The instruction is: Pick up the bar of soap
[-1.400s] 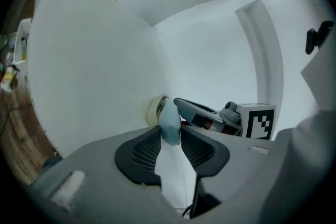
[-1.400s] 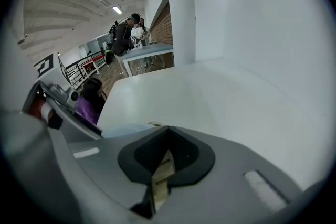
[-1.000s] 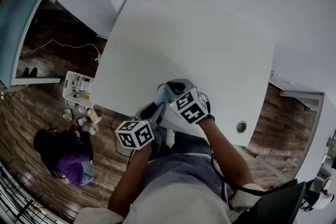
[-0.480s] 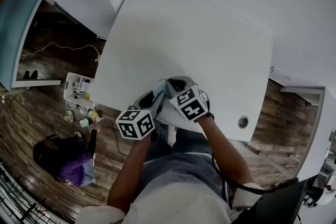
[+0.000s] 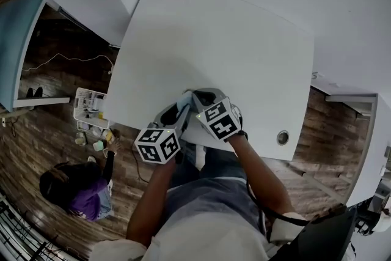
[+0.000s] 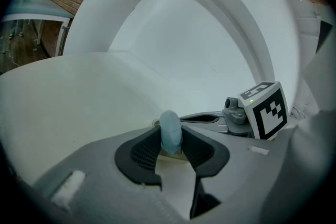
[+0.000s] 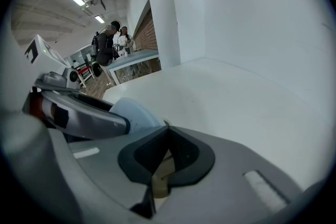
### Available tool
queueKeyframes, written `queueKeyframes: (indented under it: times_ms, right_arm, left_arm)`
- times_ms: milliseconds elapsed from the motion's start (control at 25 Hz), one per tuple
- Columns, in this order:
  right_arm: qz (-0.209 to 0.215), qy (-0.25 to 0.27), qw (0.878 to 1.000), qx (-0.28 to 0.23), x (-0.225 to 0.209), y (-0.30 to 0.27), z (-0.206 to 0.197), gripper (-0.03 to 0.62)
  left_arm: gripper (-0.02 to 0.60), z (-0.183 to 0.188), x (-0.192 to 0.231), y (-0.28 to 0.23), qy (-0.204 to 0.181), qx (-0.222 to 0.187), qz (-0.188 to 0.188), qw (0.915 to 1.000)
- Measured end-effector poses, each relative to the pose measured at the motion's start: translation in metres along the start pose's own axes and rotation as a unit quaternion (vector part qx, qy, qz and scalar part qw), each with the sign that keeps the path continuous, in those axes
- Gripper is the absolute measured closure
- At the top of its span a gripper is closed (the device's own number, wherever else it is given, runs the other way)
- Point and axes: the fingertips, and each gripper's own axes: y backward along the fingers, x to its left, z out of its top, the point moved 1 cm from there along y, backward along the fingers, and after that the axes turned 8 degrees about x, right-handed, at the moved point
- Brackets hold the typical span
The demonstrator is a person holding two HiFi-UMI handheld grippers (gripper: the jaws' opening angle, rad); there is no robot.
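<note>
Soap (image 6: 170,131) between left gripper (image 6: 170,140) jaws

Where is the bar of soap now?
Head view, lower middle: the bar of soap sits between the left gripper's jaws, which have just been closing, by the table's near edge.

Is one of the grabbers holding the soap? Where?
Yes. The left gripper jaws, which have just been closing, pinch the soap by its two broad faces. The right gripper holds nothing.

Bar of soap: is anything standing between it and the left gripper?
Nothing visible does. The bar of soap already stands between the left gripper's pads; its jaws have just been closing on it. The right gripper is alongside, shut, not between them.
</note>
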Motion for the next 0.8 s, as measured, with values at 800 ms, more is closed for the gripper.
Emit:
queueKeyframes:
  times_ms: [800]
  right_arm:
    - [-0.003,-0.01,1.0,-0.009,0.003,0.013,-0.001,0.591]
  left_arm:
    - [0.46,0.007,-0.01,0.007,-0.008,-0.018,-0.001,0.9998]
